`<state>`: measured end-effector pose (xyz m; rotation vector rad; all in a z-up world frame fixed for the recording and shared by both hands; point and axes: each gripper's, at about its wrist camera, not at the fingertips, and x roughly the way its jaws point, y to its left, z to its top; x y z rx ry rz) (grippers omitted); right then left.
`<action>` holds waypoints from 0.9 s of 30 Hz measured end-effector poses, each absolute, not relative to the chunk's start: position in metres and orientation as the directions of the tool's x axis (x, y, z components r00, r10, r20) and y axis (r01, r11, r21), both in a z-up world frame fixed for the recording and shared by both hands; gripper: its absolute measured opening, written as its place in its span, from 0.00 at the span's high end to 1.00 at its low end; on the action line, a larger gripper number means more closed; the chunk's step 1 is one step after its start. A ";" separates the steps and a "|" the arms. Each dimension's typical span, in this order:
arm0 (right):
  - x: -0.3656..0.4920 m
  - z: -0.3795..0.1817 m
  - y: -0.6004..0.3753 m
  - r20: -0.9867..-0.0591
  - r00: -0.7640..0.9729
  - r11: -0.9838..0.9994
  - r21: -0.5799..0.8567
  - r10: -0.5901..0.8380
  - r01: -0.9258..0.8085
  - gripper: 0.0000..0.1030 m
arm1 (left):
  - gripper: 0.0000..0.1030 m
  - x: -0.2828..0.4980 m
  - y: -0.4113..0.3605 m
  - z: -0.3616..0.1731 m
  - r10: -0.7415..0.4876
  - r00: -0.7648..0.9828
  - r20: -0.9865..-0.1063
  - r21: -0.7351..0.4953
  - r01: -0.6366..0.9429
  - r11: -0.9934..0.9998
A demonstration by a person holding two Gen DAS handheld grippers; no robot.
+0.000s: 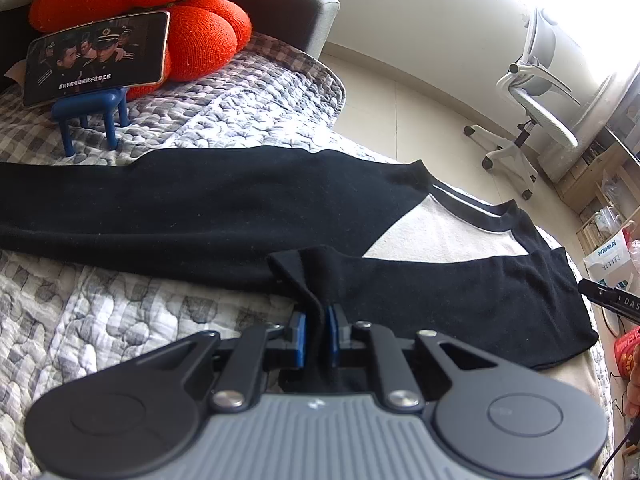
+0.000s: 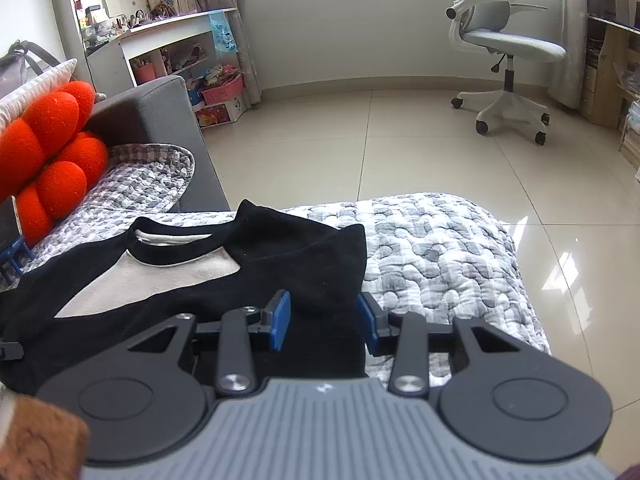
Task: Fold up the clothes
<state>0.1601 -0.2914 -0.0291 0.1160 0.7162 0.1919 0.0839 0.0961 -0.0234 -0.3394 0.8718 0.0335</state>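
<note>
Step in hand, judged: sleeve fold. Left gripper (image 1: 318,330) is clamped on a pinch of black cloth, the end of one sleeve (image 1: 308,276) of the shirt (image 1: 440,232). The blue pads press the fabric from both sides.

Shirt lies flat on the quilt (image 1: 120,320), collar toward the far edge: black sleeves, pale chest panel. The other sleeve (image 1: 140,204) runs out straight to the left.

Right gripper (image 2: 324,320) has its jaws apart, astride the black cloth at the shirt's right edge (image 2: 320,264). The pads are not pressing on anything I can see; cloth sits between and below them.

Next move, judged: lift the pinched sleeve clear and carry it across the chest panel, laying it flat without dragging the body. The right gripper may need to close on its edge or pin it down. Risk: thin knit bunching at the pinch.

Surface: grey-white checked quilt, puckered, soft, over a bed or couch with a grey arm (image 2: 160,112).

Room, left to right: orange cushion (image 1: 180,20), phone (image 1: 96,56) playing video on a blue stand (image 1: 92,112), shelves (image 2: 152,28), tiled floor (image 2: 360,140), white chair (image 2: 508,40).
</note>
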 end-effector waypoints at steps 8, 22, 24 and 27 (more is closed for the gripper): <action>0.161 -0.028 -0.296 -0.635 0.747 0.978 0.175 0.198 -0.110 0.60 | 0.89 0.080 0.094 -0.019 -0.107 0.665 -0.739 -0.278 -0.156 0.948; 0.160 -0.026 -0.306 -0.623 0.758 0.976 0.204 0.190 -0.077 0.60 | 0.87 0.083 0.091 -0.024 -0.111 0.648 -0.754 -0.277 -0.159 0.948; 0.160 -0.025 -0.308 -0.615 0.764 0.974 0.212 0.195 -0.078 0.60 | 0.88 0.082 0.090 -0.022 -0.112 0.653 -0.749 -0.276 -0.154 0.949; 0.162 -0.024 -0.309 -0.605 0.769 0.972 0.216 0.209 -0.095 0.60 | 0.88 0.080 0.088 -0.020 -0.115 0.660 -0.743 -0.275 -0.145 0.951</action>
